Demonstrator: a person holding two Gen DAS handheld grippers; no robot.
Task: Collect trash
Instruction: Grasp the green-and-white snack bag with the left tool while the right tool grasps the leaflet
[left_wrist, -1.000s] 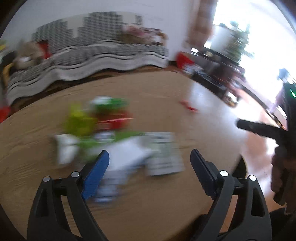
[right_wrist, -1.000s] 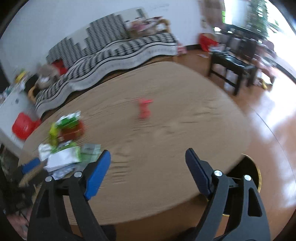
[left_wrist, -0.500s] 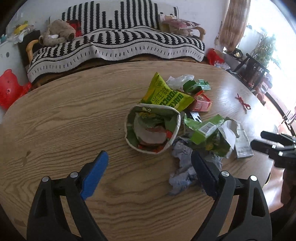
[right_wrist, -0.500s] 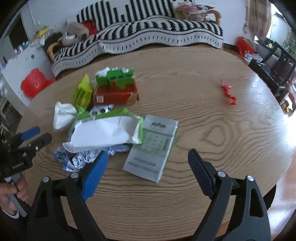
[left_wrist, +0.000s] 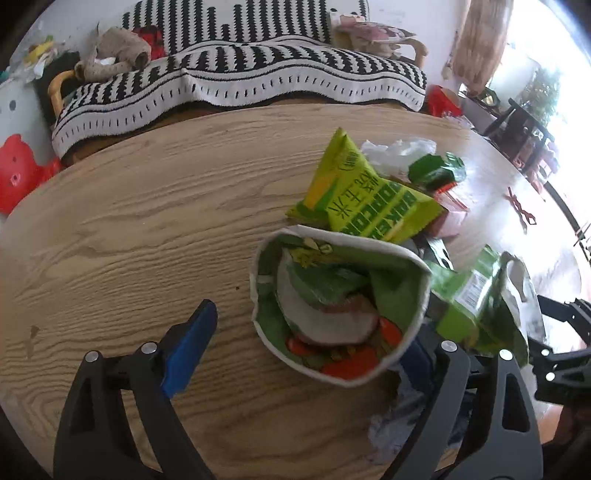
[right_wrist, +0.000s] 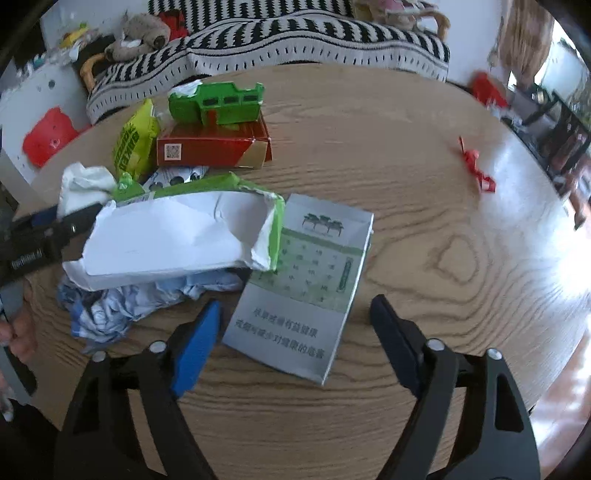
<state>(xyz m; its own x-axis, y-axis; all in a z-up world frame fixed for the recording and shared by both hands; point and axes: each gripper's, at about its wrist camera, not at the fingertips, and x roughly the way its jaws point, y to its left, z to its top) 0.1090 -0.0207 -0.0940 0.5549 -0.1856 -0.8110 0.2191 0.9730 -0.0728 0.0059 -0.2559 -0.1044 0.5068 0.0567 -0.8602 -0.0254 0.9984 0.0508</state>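
Right gripper (right_wrist: 291, 332): jaws well apart after closing part-way in the last half second, pads clear of everything, nothing held. Straddling the near end of the flattened grey carton (right_wrist: 303, 291), which lies flat on the wooden table (right_wrist: 424, 206) directly ahead. Long axis of the carton running away from the gripper, slightly tilted toward its right; near short edge sitting between the two fingers, closer to the blue left finger (right_wrist: 195, 347). Far left corner of the carton tucked under the torn white-and-green packet (right_wrist: 173, 236). Crumpled blue-white wrapper (right_wrist: 125, 306) just ahead-left of the left finger.

Left gripper (left_wrist: 306, 350): jaws wide, closing slightly in the last half second, no pad contact visible. Open green snack bag (left_wrist: 332, 306) standing between the fingers, mouth toward the camera, already holding scraps; nearer the right finger, which is partly hidden behind the bag wall. Contact on that side not determinable. Yellow popcorn bag (left_wrist: 365, 206) beyond it, farther ahead.

Judgement: grey carton nearest the right gripper, snack bag nearest the left. Likely step: pick the carton with the right, steady the bag with the left. Critical relation: carton flat against the tabletop, thin edge only, so pads need to go low and close across its short width. Risk: pads skating over the flat card, or the overlapping torn packet dragging along.

Small red scrap (right_wrist: 476, 166) well apart, far ahead-right of the right gripper.
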